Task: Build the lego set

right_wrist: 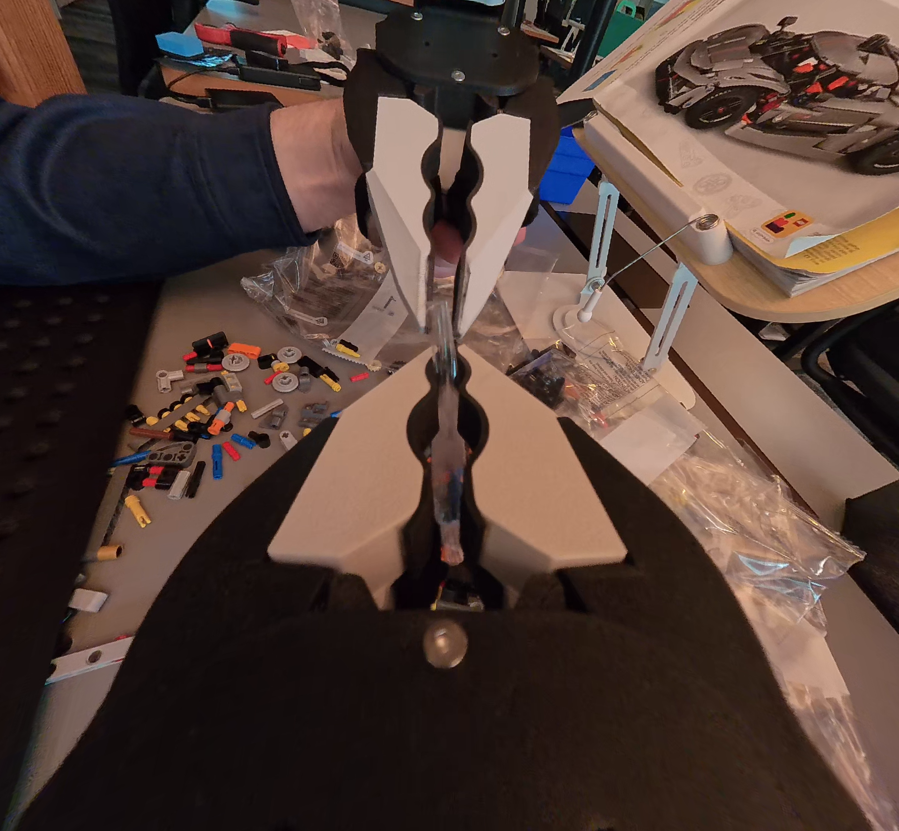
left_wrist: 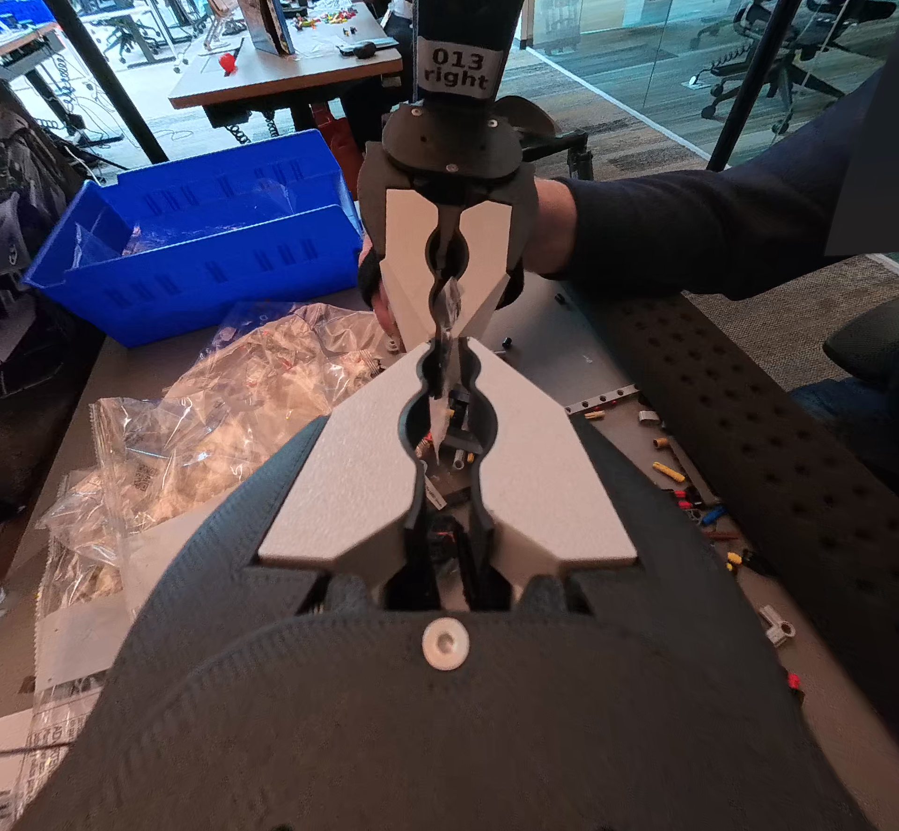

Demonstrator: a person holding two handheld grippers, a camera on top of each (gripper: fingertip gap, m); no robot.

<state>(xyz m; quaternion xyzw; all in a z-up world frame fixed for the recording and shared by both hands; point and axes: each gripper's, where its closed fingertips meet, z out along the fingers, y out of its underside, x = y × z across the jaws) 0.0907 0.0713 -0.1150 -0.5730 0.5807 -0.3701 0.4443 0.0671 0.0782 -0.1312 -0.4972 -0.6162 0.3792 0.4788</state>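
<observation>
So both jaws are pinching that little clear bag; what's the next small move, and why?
Probably pull the two apart to tear it open. The left gripper and right gripper meet tip to tip, both shut on the small plastic bag, which still holds pieces.

The left gripper (left_wrist: pixel 445 350) has two white wedge-shaped fingers (left_wrist: pixel 350 462) with dark, wavy inner edges, set on a ribbed dark-grey body with one pale round screw (left_wrist: pixel 445 644) at its centre. The right gripper (right_wrist: pixel 445 355) matches it — white fingers (right_wrist: pixel 540 482), black body, a silver screw (right_wrist: pixel 444 642). Each carries a white label (left_wrist: pixel 456 68) on its black handle, above a round plate with small screws. Both arms wear dark blue sleeves (right_wrist: pixel 131 190).
</observation>
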